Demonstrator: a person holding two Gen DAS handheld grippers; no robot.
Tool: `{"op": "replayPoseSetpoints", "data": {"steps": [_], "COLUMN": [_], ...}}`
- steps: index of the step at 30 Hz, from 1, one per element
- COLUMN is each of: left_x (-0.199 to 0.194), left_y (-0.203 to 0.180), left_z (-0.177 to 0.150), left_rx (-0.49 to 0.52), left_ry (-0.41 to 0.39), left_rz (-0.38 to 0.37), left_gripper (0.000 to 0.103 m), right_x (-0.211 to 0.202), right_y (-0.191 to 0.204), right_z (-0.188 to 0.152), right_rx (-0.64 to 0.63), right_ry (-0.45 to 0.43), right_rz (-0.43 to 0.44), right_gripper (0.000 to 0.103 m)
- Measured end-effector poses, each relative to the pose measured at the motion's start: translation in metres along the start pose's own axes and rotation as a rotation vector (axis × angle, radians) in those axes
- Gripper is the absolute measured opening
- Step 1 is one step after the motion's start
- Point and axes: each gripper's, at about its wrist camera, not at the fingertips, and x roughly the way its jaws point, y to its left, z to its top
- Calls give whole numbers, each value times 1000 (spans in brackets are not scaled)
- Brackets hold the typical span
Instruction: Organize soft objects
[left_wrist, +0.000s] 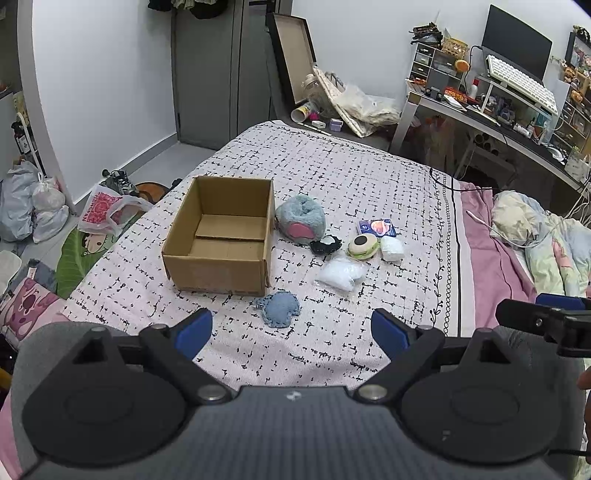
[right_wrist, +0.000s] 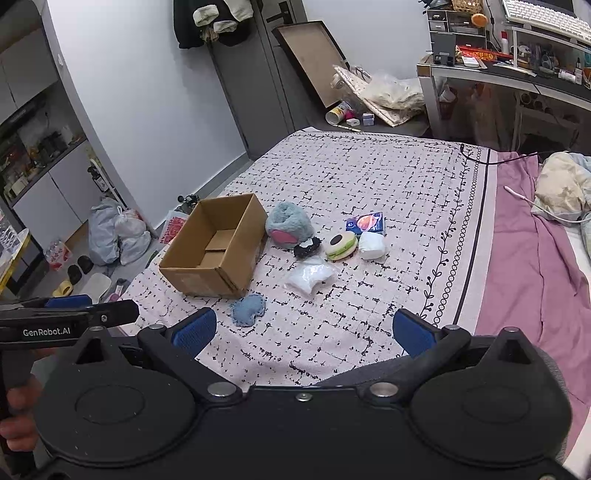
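An open, empty cardboard box (left_wrist: 221, 236) (right_wrist: 218, 245) sits on the bed. To its right lie a fluffy blue-and-pink plush (left_wrist: 300, 220) (right_wrist: 289, 223), a black scrunchie (left_wrist: 325, 244), a burger-shaped squishy (left_wrist: 362, 246) (right_wrist: 341, 246), a white soft pack (left_wrist: 392, 248) (right_wrist: 372, 245), a clear bag of white stuffing (left_wrist: 341, 273) (right_wrist: 312, 275) and a small blue packet (left_wrist: 378, 227). A blue denim heart cushion (left_wrist: 279, 308) (right_wrist: 248, 310) lies in front of the box. My left gripper (left_wrist: 291, 332) and right gripper (right_wrist: 304, 330) are both open and empty, near the bed's front edge.
The bed has a black-and-white patterned cover (left_wrist: 369, 177) and a pink sheet (right_wrist: 524, 266) with crumpled bedding at right. Bags and shoes (left_wrist: 33, 206) lie on the floor at left. A cluttered desk (left_wrist: 509, 107) stands at the back right.
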Motion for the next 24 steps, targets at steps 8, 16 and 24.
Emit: {"op": "replayPoseSetpoints", "data": {"steps": [8, 16, 24], "left_x": [2, 2, 4], "left_y": [-2, -3, -2], "left_z": [-2, -3, -2], "left_rx": [9, 13, 11], "left_ry": [-6, -4, -2], "left_rz": [-3, -8, -4], "left_gripper": [92, 92, 92], "right_x": [0, 2, 3], "right_y": [1, 1, 1], "right_z": [2, 0, 0], "right_rx": [1, -5, -10], "right_ry": [7, 13, 14], "right_rz": [-18, -25, -25], "right_gripper": [103, 103, 103]}}
